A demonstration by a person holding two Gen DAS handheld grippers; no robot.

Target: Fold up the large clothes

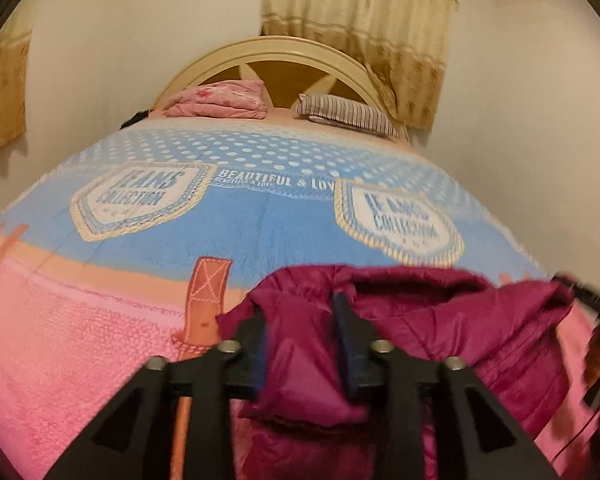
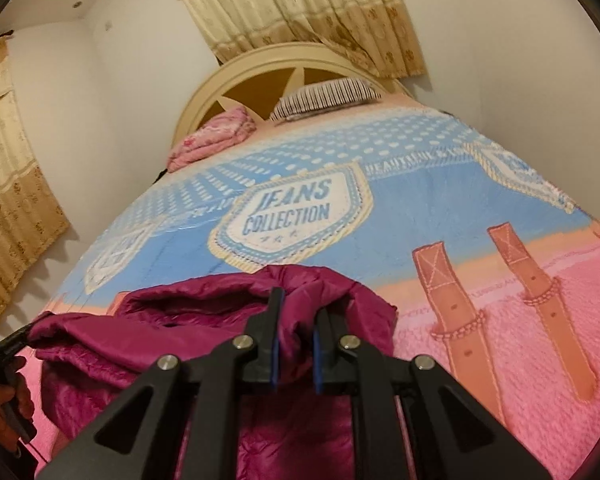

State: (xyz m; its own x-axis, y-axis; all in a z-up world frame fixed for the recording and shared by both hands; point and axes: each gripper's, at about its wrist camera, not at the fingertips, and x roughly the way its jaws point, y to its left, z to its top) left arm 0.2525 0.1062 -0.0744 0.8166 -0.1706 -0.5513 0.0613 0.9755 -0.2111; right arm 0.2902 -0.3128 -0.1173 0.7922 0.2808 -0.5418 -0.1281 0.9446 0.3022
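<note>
A shiny magenta puffer jacket (image 1: 440,320) lies bunched on the near end of the bed. My left gripper (image 1: 300,312) is shut on a fold at the jacket's left side, with fabric pinched between its fingers. In the right wrist view the same jacket (image 2: 204,312) spreads to the left, and my right gripper (image 2: 298,308) is shut on a fold at its right side. Both grippers hold the jacket slightly raised off the blanket. The other gripper and hand show at the edge of each view.
The bed is covered with a blue and pink "Jeans Collection" blanket (image 1: 240,220). A folded pink quilt (image 1: 220,100) and a striped pillow (image 1: 348,114) lie by the round cream headboard (image 1: 280,52). Curtains (image 1: 360,20) hang behind; white walls flank the bed.
</note>
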